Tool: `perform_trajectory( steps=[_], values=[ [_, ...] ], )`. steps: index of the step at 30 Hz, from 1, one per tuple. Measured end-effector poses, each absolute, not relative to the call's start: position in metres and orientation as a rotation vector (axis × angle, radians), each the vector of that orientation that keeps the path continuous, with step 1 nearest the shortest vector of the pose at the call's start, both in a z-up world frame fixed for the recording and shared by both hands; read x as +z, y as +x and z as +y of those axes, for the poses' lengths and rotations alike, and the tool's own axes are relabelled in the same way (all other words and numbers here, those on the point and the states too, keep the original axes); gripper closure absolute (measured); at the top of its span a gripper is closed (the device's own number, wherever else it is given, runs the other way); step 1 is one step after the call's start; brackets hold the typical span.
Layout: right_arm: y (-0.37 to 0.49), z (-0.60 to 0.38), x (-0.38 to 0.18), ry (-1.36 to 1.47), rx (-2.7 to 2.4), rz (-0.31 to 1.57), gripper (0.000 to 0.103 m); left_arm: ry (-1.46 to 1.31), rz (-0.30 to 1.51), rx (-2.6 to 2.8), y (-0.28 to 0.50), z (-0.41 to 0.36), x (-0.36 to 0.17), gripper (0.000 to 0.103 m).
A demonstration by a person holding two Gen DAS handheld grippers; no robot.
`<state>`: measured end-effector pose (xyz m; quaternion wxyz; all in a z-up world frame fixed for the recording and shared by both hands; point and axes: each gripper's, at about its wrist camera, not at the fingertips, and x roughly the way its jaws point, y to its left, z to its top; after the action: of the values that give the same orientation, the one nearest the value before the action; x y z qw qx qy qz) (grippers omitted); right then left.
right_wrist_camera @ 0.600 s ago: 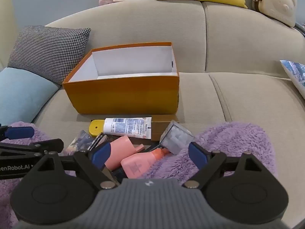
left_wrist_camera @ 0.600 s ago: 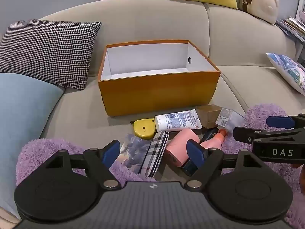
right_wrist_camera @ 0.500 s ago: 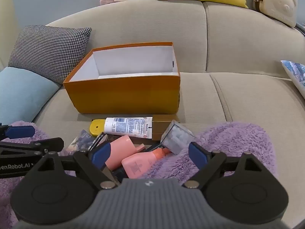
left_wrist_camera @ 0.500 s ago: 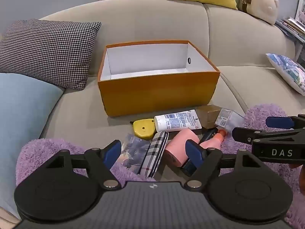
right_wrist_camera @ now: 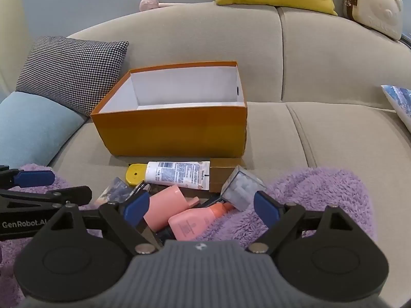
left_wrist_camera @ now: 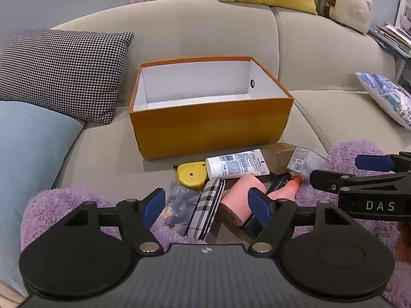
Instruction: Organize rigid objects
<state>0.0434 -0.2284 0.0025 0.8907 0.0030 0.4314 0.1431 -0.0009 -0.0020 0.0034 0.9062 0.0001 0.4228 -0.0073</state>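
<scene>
1. Far left: light blue cushion and houndstooth cushion are leaning against the beige sofa.
2. Left gripper is hovering over the near pile, jaws spread wide, nothing between the pads (right gripper is showing at the right edge of its view).
3. Orange box is sitting open on the seat, far side of the pile, white inside, nothing visible in it.
4. Pile just near the box, left to right: yellow tape measure, picture card, plaid case, white tube, pink roll-shaped item, pink bottle lying on its side, brown carton, clear box of white beads.
5. Purple fluffy throw is lying under the near edge of the pile.
6. Right gripper is hanging over the pink bottle, jaws spread wide, pinching nothing.
</scene>
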Motion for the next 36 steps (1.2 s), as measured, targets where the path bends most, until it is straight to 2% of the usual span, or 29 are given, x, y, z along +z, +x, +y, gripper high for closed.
perform_trajectory(
  steps=[6, 36],
  values=[
    [0.0449, -0.2300, 0.0041, 0.009, 0.308, 0.902, 0.015, 0.001, 0.862, -0.022, -0.0034, -0.0032, 0.0058, 0.020],
    [0.0459, -0.2263, -0.0016, -0.029, 0.318, 0.920, 0.014, 0.001, 0.859, -0.029, -0.0027, -0.0050, 0.0045, 0.020]
  ],
)
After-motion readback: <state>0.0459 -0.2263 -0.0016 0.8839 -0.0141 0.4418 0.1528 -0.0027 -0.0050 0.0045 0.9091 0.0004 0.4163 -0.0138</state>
